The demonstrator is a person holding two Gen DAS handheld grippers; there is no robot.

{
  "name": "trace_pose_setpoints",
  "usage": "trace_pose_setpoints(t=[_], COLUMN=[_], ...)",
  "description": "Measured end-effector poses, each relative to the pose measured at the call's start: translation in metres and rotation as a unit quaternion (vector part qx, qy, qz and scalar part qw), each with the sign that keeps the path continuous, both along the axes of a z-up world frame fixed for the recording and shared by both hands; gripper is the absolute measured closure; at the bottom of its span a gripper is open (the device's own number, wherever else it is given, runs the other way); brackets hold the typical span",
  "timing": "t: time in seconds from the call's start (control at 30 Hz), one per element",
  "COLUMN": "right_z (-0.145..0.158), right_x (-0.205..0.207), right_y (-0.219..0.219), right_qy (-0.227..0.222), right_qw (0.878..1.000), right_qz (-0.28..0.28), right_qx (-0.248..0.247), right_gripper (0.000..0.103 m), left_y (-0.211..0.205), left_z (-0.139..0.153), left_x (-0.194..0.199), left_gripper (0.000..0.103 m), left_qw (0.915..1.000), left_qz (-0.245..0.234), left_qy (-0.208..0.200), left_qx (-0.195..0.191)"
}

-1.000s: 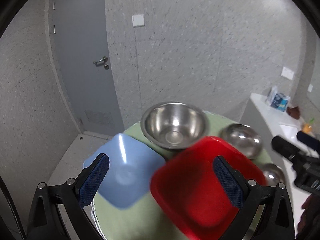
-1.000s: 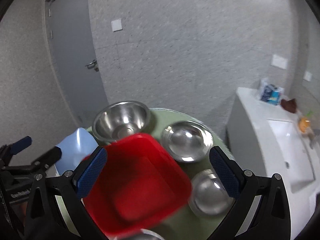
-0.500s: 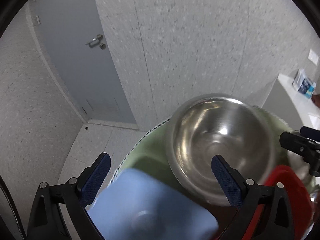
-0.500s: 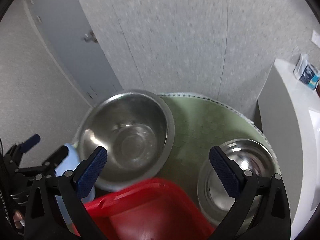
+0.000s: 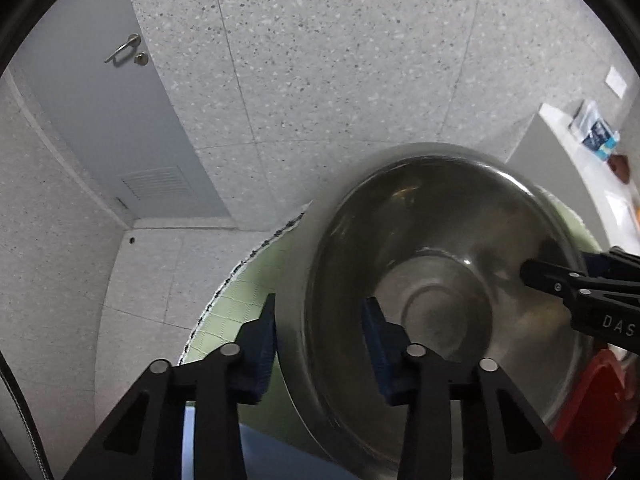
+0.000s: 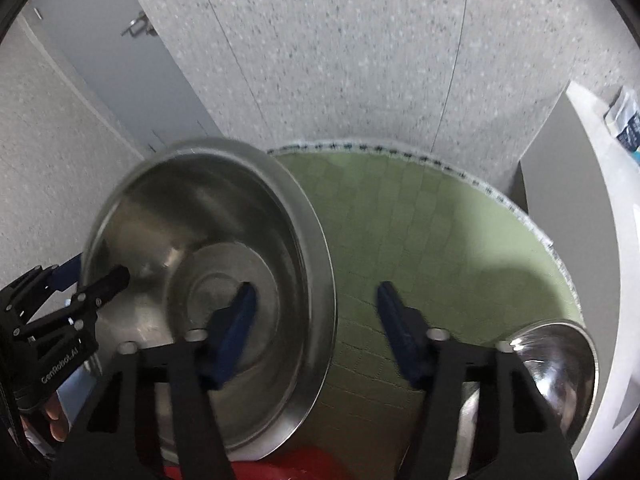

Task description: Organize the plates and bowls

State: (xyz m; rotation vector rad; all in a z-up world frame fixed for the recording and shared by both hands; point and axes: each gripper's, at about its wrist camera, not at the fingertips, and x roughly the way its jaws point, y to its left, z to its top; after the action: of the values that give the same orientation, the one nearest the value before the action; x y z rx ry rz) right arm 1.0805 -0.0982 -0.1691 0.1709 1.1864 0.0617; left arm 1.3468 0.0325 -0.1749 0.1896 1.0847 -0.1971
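A large steel bowl (image 5: 440, 280) stands on the round green table (image 6: 420, 220). My left gripper (image 5: 320, 336) straddles the bowl's left rim, one finger outside and one inside, narrowed around the wall. My right gripper (image 6: 312, 320) straddles the bowl's right rim (image 6: 320, 260), still partly open with a gap to the outer finger. Each gripper shows in the other's view: the right gripper (image 5: 580, 292), the left gripper (image 6: 72, 304). A red square plate (image 5: 592, 400) and a blue plate (image 5: 256, 452) lie near the bowl.
A smaller steel bowl (image 6: 560, 360) sits at the table's right front. A white counter (image 6: 600, 160) with a packet stands to the right. A grey door (image 5: 100, 120) and speckled wall lie behind the table's edge.
Both grippers have moved forward and down to the large bowl and have narrowed, each now straddling one side of its rim. The red and blue plates slid out toward the frame's bottom.
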Motion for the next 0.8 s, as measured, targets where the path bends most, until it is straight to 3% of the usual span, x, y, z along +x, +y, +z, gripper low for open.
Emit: trace_pose_setpoints(t=[0.03,0.1,0.23,0.47,0.8], right_z=[-0.003,-0.008,-0.012,0.003,0.072], right_x=[0.001,0.002,0.004,0.000,-0.015], right_y=[-0.001,0.001,0.006,0.001,0.003], right_qy=[0.005,0.017,0.018,-0.014,-0.110], right_qw=[1.000,1.000,0.999,0.999,0.992], right_qz=[0.002,0.012,0.026,0.023,0.038], right_qx=[0.002,0.006,0.009,0.033,0.055], right_gripper=[0.062,0.081,0.091,0.090,0.090], left_y=[-0.001,0.001,0.005,0.023,0.044], left_z=[-0.003,-0.005,-0.010,-0.004,0.061], left_x=[0.007,0.012,0.023,0.002,-0.053], left_gripper=[0.072,0.078,0.086,0.088,0.088], left_qw=[1.0000,1.0000,0.9999,0.9986,0.9879], left_qz=[0.000,0.002,0.009,0.022,0.053], left_qy=[-0.003,-0.007,-0.012,-0.032,-0.131], left_qx=[0.003,0.005,-0.005,-0.037,-0.064])
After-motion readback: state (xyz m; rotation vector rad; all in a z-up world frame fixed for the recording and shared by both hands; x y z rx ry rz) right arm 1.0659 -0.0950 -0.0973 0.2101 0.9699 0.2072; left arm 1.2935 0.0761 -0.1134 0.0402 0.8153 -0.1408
